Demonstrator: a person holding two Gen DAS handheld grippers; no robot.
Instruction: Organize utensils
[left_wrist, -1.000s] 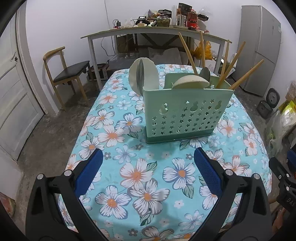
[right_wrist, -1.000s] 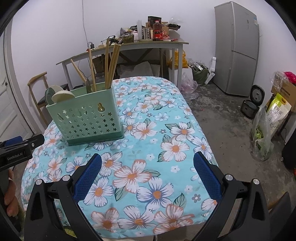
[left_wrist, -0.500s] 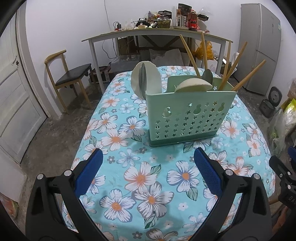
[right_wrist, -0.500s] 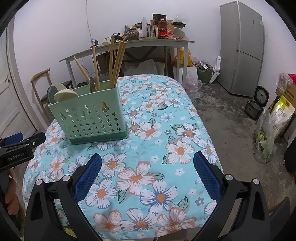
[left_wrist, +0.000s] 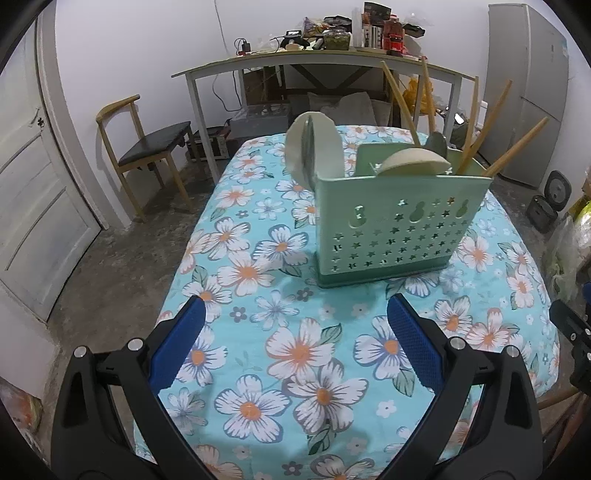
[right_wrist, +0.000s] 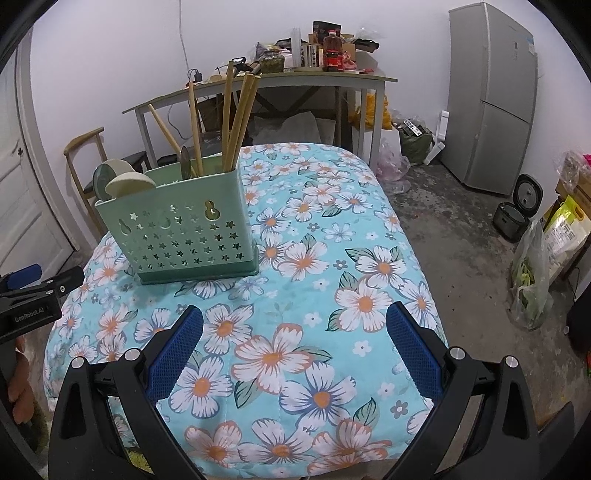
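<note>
caddy (left_wrist: 399, 225) holds chopsticks (right_wrist: 238, 122) and spoons (left_wrist: 413, 162); both grippers' fingers (left_wrist: 177, 347) wide apart, empty.

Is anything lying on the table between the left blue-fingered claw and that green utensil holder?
Nothing: in the left wrist view only bare flowered tablecloth lies between the open left gripper and the green utensil holder.

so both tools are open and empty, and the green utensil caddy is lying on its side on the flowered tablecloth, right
Not quite. The green utensil caddy stands upright on the flowered tablecloth, chopsticks sticking up from it, as the right wrist view shows. The left tool and right tool are indeed open and empty.
</note>
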